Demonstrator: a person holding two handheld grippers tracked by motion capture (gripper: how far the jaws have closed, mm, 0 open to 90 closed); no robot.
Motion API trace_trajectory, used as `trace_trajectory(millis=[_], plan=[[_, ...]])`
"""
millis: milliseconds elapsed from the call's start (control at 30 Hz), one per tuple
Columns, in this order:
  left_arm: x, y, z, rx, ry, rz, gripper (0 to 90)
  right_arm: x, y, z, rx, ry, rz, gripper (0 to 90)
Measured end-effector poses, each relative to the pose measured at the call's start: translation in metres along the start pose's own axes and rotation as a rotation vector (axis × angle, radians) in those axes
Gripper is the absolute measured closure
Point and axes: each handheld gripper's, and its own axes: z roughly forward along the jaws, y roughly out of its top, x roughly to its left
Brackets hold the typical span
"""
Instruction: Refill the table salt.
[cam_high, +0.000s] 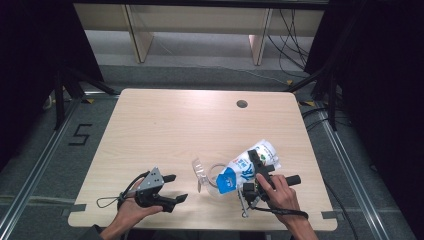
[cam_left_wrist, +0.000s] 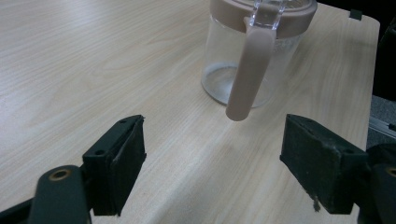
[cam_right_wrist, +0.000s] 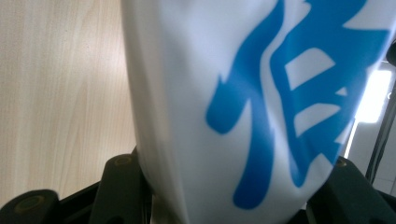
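Note:
A white pouch with blue print (cam_high: 257, 155) is tilted with its lower end over a clear jar (cam_high: 214, 181) near the table's front edge. My right gripper (cam_high: 251, 174) is shut on the pouch's middle. In the right gripper view the pouch (cam_right_wrist: 224, 93) bulges between both jaws of this gripper (cam_right_wrist: 233, 191). My left gripper (cam_high: 177, 188) rests to the left of the jar, open and holding nothing. In the left gripper view the jar (cam_left_wrist: 217, 79) stands upright ahead of the open left gripper (cam_left_wrist: 212, 154), its beige handle (cam_left_wrist: 250, 70) facing the camera and its beige lid ring (cam_left_wrist: 233, 18) on top.
The wooden table (cam_high: 165, 125) has a round cable hole (cam_high: 242, 104) near its far edge. The table's right edge and a strip of grey floor (cam_left_wrist: 380, 112) lie beyond the jar in the left gripper view. Pale furniture legs (cam_high: 142, 40) stand behind the table.

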Motion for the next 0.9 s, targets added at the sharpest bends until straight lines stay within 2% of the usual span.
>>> trace_trajectory(millis=[33,67,133,167,233,367,433,500,667,900], plan=[[0.0000,0.0000,0.0000,0.000,0.000,0.000,21.2,-0.0015,-0.0002,0.0003,-0.008,-0.015,-0.027,49.1],[0.0000,0.0000,0.0000,0.001,0.000,0.000,21.2,-0.0001,0.0000,-0.0001,0.001,-0.004,-0.015,49.2],[0.0000,0.0000,0.0000,0.001,0.000,0.001,21.2,-0.0009,0.0002,0.0003,-0.005,-0.011,-0.032,49.5],[0.0000,0.0000,0.0000,0.002,0.000,0.001,21.2,0.0006,0.0001,-0.0001,0.002,-0.005,-0.017,49.6],[0.0000,0.0000,0.0001,0.001,0.000,0.001,21.2,0.0005,0.0003,0.0001,0.005,-0.006,-0.032,49.6],[0.0001,0.0001,0.0002,0.003,-0.001,0.005,21.2,0.0020,0.0012,0.0008,0.003,0.001,-0.025,49.8],[0.0000,0.0000,0.0003,0.003,-0.001,0.004,21.2,0.0020,0.0014,0.0026,-0.017,-0.017,-0.037,50.0],[0.0001,0.0000,0.0002,0.003,-0.001,0.004,21.2,0.0029,0.0018,0.0017,0.000,0.000,-0.035,50.0],[0.0001,0.0001,0.0002,0.003,-0.002,0.006,21.2,0.0033,0.0020,0.0013,0.004,0.000,-0.023,50.1],[-0.0005,0.0001,0.0001,0.001,0.000,0.000,21.2,0.0030,0.0021,0.0018,-0.002,-0.001,-0.035,50.4]])
